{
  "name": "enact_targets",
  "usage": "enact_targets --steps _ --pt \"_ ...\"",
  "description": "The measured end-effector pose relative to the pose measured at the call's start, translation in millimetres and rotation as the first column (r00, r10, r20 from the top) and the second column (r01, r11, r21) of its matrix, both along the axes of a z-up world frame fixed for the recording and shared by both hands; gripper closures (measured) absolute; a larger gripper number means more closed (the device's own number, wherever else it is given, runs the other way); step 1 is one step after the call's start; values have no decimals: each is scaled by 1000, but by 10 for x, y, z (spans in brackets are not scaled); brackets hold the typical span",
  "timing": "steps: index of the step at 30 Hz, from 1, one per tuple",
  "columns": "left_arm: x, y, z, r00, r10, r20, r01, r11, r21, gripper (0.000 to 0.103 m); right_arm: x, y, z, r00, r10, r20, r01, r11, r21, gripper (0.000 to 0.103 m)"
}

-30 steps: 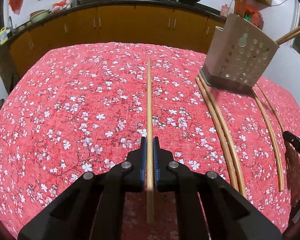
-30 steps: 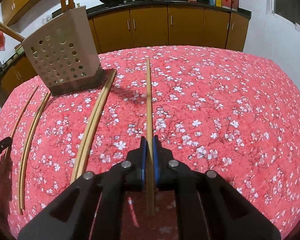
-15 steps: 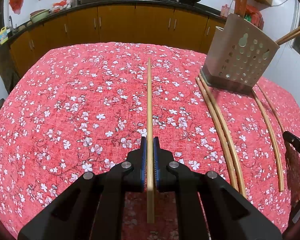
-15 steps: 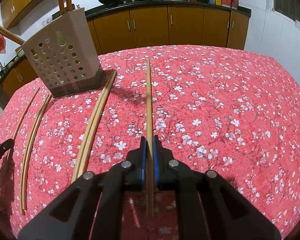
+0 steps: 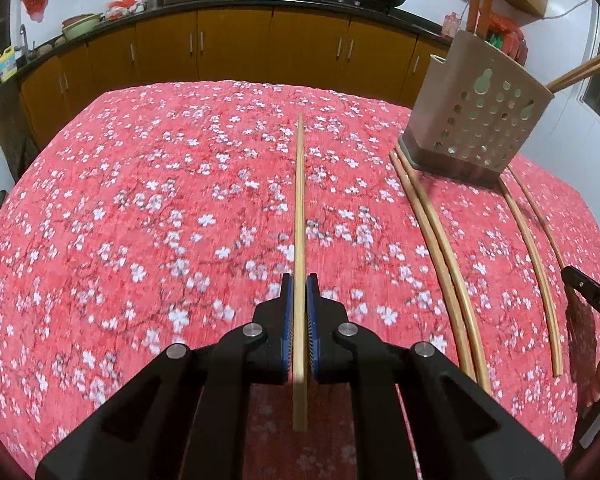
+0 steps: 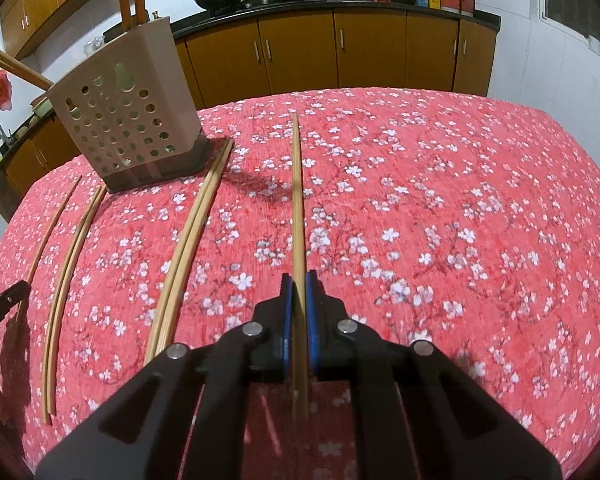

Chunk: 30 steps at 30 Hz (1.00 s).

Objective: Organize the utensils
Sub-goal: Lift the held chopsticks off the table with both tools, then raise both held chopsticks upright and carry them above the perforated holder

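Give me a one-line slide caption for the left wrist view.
Left gripper clamps one chopstick over the floral tablecloth, perforated utensil holder and loose chopsticks alongside.

Small white capital letters, seemingly "UAS", stand on the black bar of the other gripper (image 5: 598, 300) at the right edge of the left wrist view; the rest is cut off. The same black part (image 6: 0, 308) in the right wrist view carries tiny white lettering, too small to read. Nothing else is legible.

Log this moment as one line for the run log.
left tool: shut on chopstick | right tool: shut on chopstick | holder: upright on table | loose chopsticks: on cloth
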<state>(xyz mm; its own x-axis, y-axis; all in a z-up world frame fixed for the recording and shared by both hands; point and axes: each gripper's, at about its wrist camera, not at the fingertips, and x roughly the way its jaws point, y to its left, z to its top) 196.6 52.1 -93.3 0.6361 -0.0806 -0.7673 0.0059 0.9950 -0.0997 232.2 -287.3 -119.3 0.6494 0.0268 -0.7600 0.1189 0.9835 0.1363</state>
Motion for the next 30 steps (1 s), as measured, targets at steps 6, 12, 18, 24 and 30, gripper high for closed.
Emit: enact_targets --steps 6,12,18,24,30 --pt "-56 -25 3 1000 0 -1 0 1000 10 96 -9 -14 6 1000 1 3 -1 1000 8 95" --pt "-79 -27 113 1000 -11 20 11 1000 21 96 -149 -76 202 997 -12 71 10 1000 25 95" --pt "-151 -13 494 993 -13 119 12 1000 11 96 -284 -165 605 982 -29 187 23 999 35 95" --pt "-244 2 935 969 -8 245 14 1000 -24 96 -398 -199 1004 951 -37 307 26 999 38 95" --pt "-325 24 1271 939 2 343 24 997 -71 96 -509 -136 1286 918 -24 396 17 1000 21 95"
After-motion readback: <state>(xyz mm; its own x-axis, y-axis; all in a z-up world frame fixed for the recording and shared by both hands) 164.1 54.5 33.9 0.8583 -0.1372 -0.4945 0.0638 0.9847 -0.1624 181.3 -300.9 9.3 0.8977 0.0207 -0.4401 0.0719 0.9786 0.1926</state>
